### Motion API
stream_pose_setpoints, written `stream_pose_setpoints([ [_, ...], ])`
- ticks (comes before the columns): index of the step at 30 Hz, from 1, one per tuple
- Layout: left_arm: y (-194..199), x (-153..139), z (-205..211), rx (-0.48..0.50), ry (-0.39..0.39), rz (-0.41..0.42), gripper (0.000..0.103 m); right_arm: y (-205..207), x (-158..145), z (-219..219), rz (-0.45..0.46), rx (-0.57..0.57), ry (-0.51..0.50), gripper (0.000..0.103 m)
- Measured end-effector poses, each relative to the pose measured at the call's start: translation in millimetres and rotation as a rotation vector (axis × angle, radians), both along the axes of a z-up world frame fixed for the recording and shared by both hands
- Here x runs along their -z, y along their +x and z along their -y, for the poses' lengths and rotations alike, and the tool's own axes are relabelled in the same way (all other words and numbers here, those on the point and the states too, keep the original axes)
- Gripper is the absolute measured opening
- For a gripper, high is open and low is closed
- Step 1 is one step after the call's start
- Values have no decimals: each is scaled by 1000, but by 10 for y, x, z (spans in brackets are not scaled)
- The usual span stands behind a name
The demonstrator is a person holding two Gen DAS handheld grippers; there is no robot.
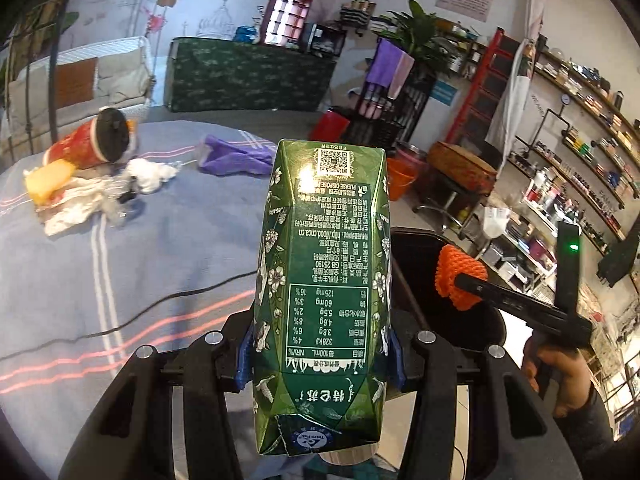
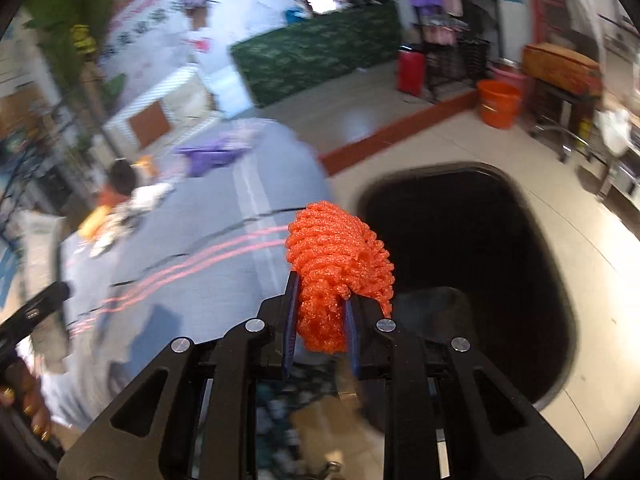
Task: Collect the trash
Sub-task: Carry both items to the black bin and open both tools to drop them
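Nearest the left wrist camera, the left gripper (image 1: 320, 356) pinched one green milk carton (image 1: 324, 280) between its blue pads (image 1: 245, 364). The carton stood lengthwise along the fingers, its printed nutrition panel facing the lens, its near end creased and its far end carrying a QR code. It filled the centre of the view and hid the fingertips.

To the right, the right gripper (image 1: 464, 284) (image 2: 320, 320) was clamped on one orange foam net (image 2: 340, 264), a ribbed, glittery mesh bunched into a lump that bulged above and to the right of the fingers. In the right wrist view, the net hung over the near left rim of one black trash bin (image 2: 472, 280), whose dark rounded opening lay unobstructed to the right.

The table edge ran between cloth and bin. The blue-grey striped tablecloth (image 1: 160, 248) offered open surface on the near left, crossed by one thin black cable (image 1: 120, 324).

At the far left lay the remaining pile: one red cup (image 1: 92, 148) on its side with a black lid, one yellow sponge-like block (image 1: 50, 180), and crumpled white paper and wrappers (image 1: 100, 196), all touching. One purple cloth (image 1: 236, 156) lay apart, further right.
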State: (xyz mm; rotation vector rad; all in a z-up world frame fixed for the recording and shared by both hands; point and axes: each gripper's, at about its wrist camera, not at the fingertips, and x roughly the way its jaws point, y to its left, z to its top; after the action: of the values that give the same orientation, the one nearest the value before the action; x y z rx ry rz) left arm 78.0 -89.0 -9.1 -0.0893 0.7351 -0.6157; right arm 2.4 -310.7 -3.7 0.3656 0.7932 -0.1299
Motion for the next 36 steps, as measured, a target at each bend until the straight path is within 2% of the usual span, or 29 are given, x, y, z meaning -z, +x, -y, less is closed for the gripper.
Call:
stream_pose_setpoints([
  [4, -63, 52, 234, 54, 10, -3, 49, 135, 285, 453, -123, 84, 32, 21],
  [7, -77, 95, 344, 84, 9, -22, 49, 229, 517, 629, -220, 92, 55, 21],
  [11, -101, 128, 499, 120, 15, -32, 49, 336, 718, 745, -272, 130, 72, 24],
  [13, -103, 139, 575, 142, 18, -35, 49, 349, 775, 780, -270, 141, 95, 39],
  [14, -104, 150, 607, 151, 21, -38, 49, 341, 802, 804, -272, 152, 99, 59],
  [15, -109, 163, 644, 162, 25, -44, 49, 313, 818, 830, -271, 173, 98, 67],
  [20, -99, 227, 786, 205, 47, -62, 49, 189, 703, 768, -222, 197, 76, 67],
  [25, -59, 272, 997, 257, 58, -86, 49, -65, 460, 733, -137, 260, 18, 74],
  [30, 4, 328, 1387, 351, 87, -117, 49, -336, 100, 829, -54, 335, -39, 74],
  [36, 59, 478, 1984, 452, 139, -187, 49, -629, -165, 967, 9, 397, -68, 74],
])
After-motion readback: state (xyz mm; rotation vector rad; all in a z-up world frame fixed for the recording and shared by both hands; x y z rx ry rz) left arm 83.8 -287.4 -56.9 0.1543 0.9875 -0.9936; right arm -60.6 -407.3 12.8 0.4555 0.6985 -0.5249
